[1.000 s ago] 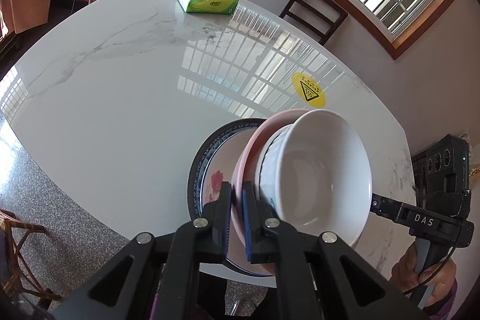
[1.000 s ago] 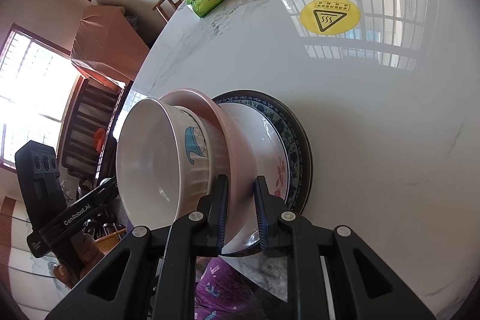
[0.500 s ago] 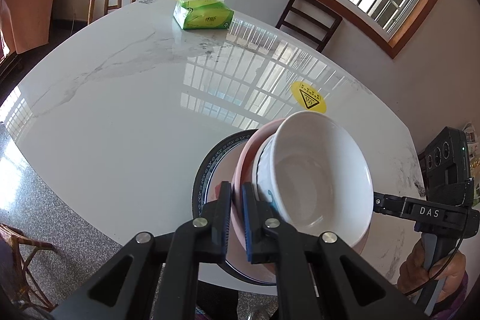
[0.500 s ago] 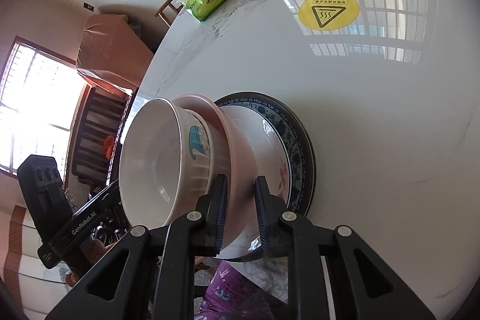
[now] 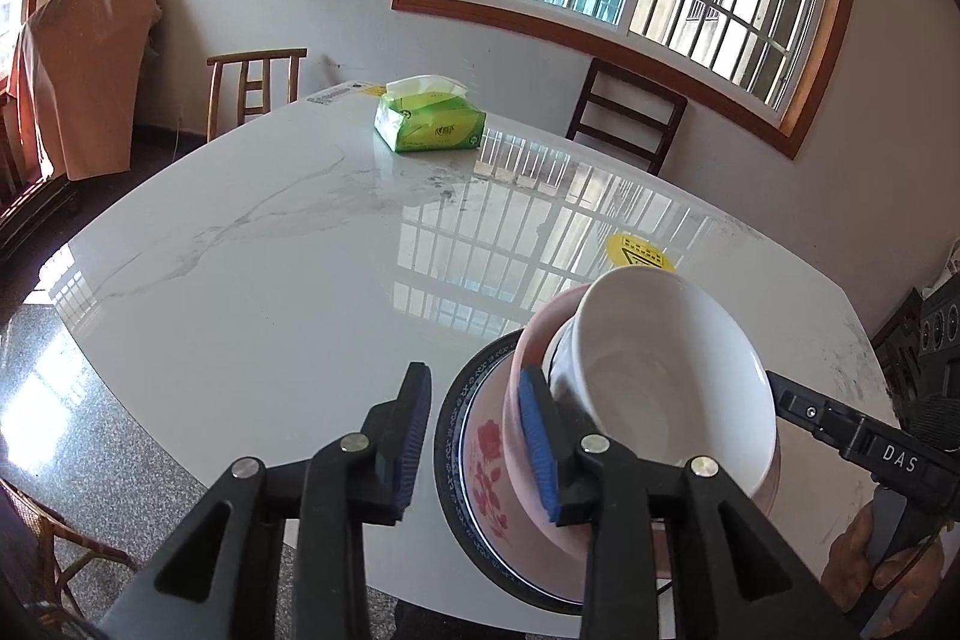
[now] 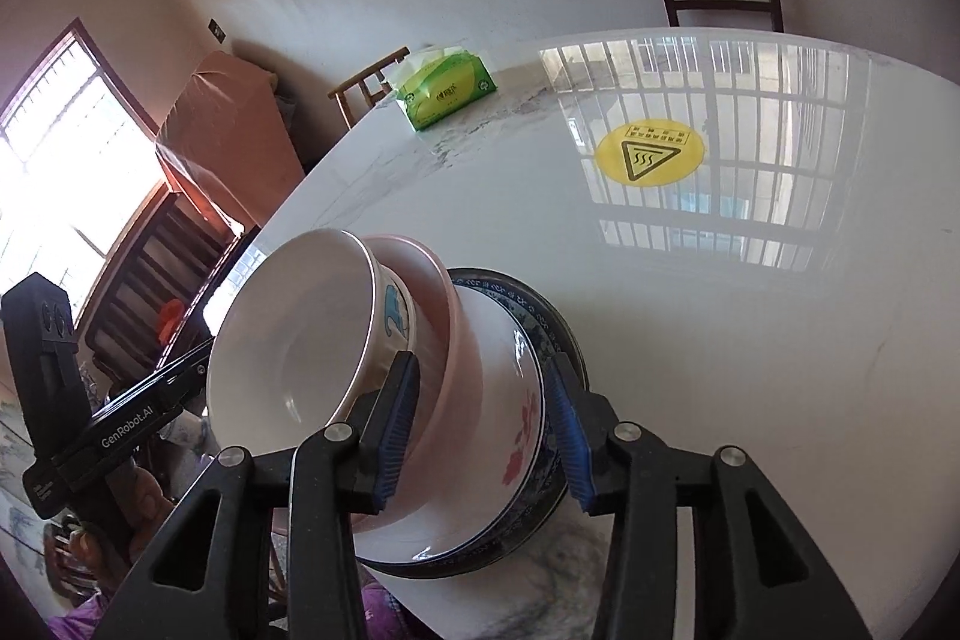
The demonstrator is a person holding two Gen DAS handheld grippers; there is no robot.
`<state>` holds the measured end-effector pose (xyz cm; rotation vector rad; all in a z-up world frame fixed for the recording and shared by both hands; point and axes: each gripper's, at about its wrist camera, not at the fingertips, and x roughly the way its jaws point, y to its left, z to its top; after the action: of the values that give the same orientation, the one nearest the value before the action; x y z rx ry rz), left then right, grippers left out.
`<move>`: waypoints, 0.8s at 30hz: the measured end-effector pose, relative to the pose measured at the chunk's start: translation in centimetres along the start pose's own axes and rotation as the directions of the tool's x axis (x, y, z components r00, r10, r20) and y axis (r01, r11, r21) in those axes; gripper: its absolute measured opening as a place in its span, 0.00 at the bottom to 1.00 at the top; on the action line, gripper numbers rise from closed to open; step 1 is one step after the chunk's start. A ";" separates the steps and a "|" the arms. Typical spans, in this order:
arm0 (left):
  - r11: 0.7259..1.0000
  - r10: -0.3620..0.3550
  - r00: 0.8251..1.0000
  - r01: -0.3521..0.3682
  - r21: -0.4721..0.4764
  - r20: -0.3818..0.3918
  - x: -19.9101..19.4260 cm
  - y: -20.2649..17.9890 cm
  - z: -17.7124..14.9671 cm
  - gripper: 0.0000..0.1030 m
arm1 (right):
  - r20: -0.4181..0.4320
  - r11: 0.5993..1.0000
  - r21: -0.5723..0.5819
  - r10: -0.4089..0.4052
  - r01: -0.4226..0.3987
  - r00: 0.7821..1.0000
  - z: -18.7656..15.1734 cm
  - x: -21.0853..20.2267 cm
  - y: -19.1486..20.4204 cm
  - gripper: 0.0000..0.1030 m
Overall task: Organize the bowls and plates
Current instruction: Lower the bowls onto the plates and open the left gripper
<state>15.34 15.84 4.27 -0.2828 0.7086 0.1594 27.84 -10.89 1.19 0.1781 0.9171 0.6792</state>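
Note:
A stack stands near the front edge of the white marble table (image 5: 270, 280). At the bottom is a blue-rimmed plate (image 5: 445, 436), then a white rose plate (image 5: 486, 454), a pink bowl (image 5: 531, 352), and a white bowl (image 5: 660, 388) on top. My left gripper (image 5: 477, 436) is opening; its jaws straddle the left rims of the stack and no pad presses. My right gripper (image 6: 480, 430) is opening too, with the pink bowl (image 6: 444, 322) and rose plate (image 6: 510, 400) rims loose between its jaws. The white bowl (image 6: 300, 352) sits just left of them.
A green tissue pack (image 5: 429, 121) lies at the table's far side, and a yellow warning sticker (image 5: 639, 253) is stuck down beyond the stack. A dark chair (image 5: 627, 112) and a wooden chair (image 5: 255, 82) stand behind the table. A hand (image 5: 882, 562) holds the right gripper's handle.
Both grippers were shut on the stack's rims and now have their jaws apart. Both views have tilted upward, showing more of the room.

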 end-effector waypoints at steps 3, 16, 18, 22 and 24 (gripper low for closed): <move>0.997 0.059 0.995 -0.062 0.038 0.080 -1.0 -0.4 -0.7 0.32 | 0.128 0.998 -0.046 -0.037 0.043 0.991 -0.8 -1.7 1.3 0.46; 0.992 0.068 0.978 -0.087 0.091 0.196 -2.9 -0.9 -5.7 0.32 | 0.554 0.972 -0.110 -0.113 0.208 0.825 -7.9 -6.4 6.6 0.87; 0.990 0.063 0.977 -0.086 0.109 0.202 -3.0 -1.2 -6.6 0.32 | 0.580 0.971 -0.092 -0.128 0.221 0.804 -9.0 -6.5 6.8 0.90; 0.988 0.050 0.973 -0.081 0.133 0.226 -3.3 -1.8 -8.5 0.32 | 0.599 0.975 -0.046 -0.149 0.219 0.787 -11.0 -6.9 6.7 0.96; 0.986 0.040 0.968 -0.079 0.148 0.248 -3.7 -2.0 -9.4 0.32 | 0.596 0.974 -0.028 -0.164 0.224 0.786 -11.6 -7.0 6.6 0.96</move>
<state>7.27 10.82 0.32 -0.0889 0.4818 0.1913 12.77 -11.56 1.56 0.1897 0.2881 0.4294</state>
